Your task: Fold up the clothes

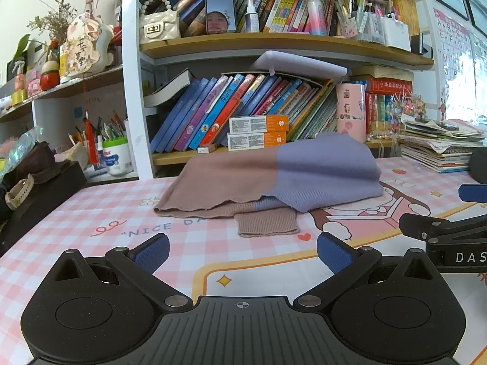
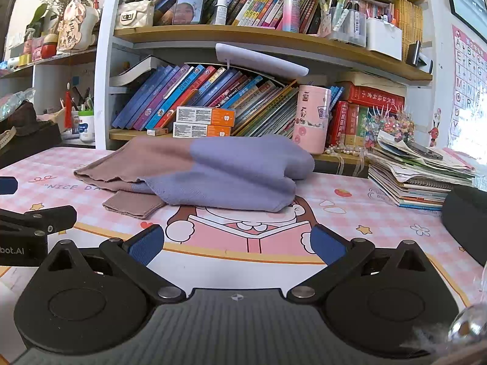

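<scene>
One two-tone knit sweater [image 1: 274,176], mauve-brown and lavender, lies folded on the tabletop [image 1: 91,213], with one ribbed cuff [image 1: 268,222] showing at its near edge. Two tools are present, the left tool [image 1: 242,251] and the right tool [image 2: 237,240], each with two blue-padded fingers [image 1: 152,252] set wide apart and empty. The lower shelf [image 1: 176,155] carries two stacked orange-and-white boxes [image 1: 258,132] and one pink cylindrical tin [image 1: 350,111]; one phone [image 1: 220,10] leans on the upper shelf.

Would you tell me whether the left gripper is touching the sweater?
Apart. The left wrist view shows the left gripper open, with bare tablecloth between its fingertips and the sweater.
</scene>
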{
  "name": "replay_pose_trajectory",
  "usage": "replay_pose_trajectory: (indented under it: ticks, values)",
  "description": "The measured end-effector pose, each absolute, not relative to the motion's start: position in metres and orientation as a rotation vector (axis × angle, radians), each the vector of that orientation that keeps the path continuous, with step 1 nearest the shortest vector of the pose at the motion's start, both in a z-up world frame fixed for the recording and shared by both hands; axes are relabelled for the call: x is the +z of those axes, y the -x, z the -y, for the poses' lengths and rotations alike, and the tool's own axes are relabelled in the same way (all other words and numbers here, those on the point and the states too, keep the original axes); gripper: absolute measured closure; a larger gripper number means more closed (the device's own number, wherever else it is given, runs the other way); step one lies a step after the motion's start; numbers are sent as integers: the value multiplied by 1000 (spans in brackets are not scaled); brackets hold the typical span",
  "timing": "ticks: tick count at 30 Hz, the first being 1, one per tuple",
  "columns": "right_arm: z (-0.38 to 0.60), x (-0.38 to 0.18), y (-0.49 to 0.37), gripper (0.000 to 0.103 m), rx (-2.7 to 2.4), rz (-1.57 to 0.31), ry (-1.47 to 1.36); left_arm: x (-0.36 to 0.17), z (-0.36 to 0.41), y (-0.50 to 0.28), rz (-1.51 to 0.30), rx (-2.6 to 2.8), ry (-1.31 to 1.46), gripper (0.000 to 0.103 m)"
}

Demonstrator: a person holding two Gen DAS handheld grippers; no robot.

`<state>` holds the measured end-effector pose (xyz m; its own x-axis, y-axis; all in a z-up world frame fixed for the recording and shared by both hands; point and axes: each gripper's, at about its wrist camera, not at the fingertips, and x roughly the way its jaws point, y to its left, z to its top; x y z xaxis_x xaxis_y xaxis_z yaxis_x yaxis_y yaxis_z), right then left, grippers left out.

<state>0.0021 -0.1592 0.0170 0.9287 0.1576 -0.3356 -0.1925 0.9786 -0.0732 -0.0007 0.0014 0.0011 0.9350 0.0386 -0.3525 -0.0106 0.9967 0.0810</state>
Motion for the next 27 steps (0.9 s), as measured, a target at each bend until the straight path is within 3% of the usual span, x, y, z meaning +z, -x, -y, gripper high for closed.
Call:
replay_pose_trajectory:
  ticks: [27]
  values:
    - [161,16,-4,0,176,-347,93,0,-2,2,-359,31,-77,0]
